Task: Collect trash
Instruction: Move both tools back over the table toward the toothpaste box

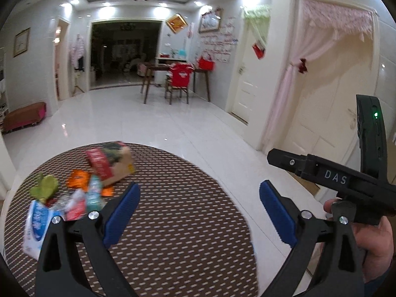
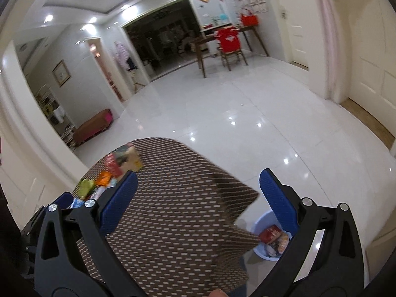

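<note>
A: Item one, the round table [image 1: 173, 235], brown woven cover with pale dashes. What sits on it?

B: A heap of trash near its far left edge. A cardboard snack box [image 1: 111, 164] with a red panel, farthest out. An orange wrapper [image 1: 78, 178] just beside it. A crumpled green piece [image 1: 44, 188] at the left rim. A blue-and-white tissue pack [image 1: 36, 225] nearest, partly behind the tool. A small plastic bottle [image 1: 93, 193] and a red-and-white wrapper [image 1: 75, 206] between them, blurred.

A: Item two, the tools?

B: Left gripper [image 1: 199, 212], blue pads spread wide, nothing between them, above the table's middle. Right gripper [image 2: 198, 203], likewise released and empty, over the table's right side. From the left view, a hand [image 1: 371, 242] holds the right tool's black body.

A: Item three, the receptacle?

B: A pale blue bin [image 2: 262, 250] on the white tiled floor, below the table's right edge, well apart from the heap. A red box [image 2: 271, 232] and other packets lie inside it.
</note>
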Motion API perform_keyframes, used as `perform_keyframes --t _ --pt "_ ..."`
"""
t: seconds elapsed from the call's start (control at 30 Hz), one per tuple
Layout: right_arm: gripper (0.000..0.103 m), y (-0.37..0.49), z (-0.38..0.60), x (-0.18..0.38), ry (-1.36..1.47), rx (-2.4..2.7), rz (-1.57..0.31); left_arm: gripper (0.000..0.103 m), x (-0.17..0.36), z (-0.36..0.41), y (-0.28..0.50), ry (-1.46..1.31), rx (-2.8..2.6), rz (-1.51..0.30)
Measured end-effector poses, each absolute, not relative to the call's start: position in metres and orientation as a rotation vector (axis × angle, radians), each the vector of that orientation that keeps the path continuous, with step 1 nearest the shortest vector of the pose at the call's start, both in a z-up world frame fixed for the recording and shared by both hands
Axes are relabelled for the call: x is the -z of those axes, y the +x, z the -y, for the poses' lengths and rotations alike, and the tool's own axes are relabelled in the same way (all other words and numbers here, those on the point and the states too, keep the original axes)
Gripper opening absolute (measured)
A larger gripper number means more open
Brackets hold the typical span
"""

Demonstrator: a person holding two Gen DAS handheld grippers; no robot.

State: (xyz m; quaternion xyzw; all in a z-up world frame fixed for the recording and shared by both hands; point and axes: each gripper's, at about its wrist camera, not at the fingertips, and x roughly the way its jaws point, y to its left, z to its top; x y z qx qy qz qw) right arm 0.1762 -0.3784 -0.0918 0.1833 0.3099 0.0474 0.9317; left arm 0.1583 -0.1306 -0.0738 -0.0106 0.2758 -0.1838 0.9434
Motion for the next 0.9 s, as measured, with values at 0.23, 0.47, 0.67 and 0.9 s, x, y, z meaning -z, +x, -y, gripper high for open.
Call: perform_keyframes --t 0.23,0.47,0.67,0.9 --pt "0.097 0.189 0.296 0.088 0.307 -0.214 -0.648 0.095 0.064 0.058 0.139 -0.049 0.247 -0.514" --pt "0.097 0.199 0.219 0.100 0.225 -0.302 -0.690 0.095 0.080 -0.028 0.123 -0.102 0.074 -0.502" --pt "0.097 0.196 0.174 0.122 0.167 -0.363 -0.729 0.095 0.109 -0.092 0.135 -0.123 -0.061 -0.566" --pt "0.097 0.198 0.155 0.146 0.156 -0.386 -0.776 0.095 0.153 -0.122 0.171 -0.096 -0.123 -0.705"
